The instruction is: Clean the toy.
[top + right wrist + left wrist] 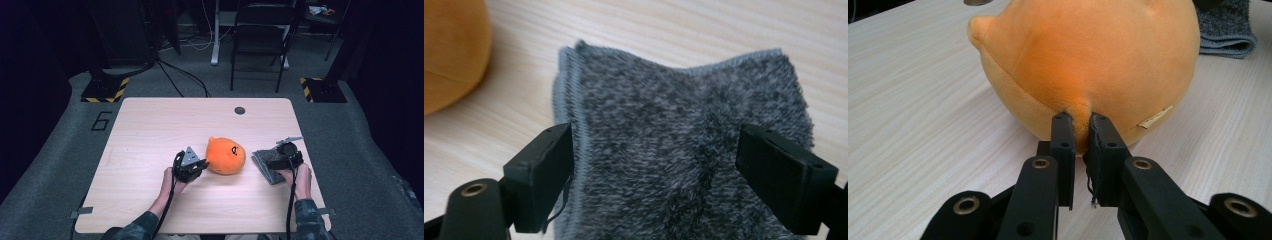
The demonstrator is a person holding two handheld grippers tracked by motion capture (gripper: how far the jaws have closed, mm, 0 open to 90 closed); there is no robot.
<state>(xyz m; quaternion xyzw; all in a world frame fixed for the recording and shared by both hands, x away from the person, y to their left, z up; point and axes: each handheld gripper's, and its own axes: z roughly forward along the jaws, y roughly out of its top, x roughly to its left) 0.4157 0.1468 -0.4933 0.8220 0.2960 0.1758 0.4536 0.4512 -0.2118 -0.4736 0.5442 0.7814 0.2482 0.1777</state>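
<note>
An orange round plush toy with a small embroidered face lies on the wooden table, right of centre. My left gripper meets it from the left. In the left gripper view the jaws are shut on a pinched fold of the plush toy low on its side. A folded grey fluffy cloth lies to the right of the toy. My right gripper hovers over it, and in the right gripper view its jaws stand wide open astride the cloth.
A dark round grommet sits in the table near its far edge. Behind the table stand a black chair and floor stands with yellow-black striped bases. Bare tabletop stretches to the left and back.
</note>
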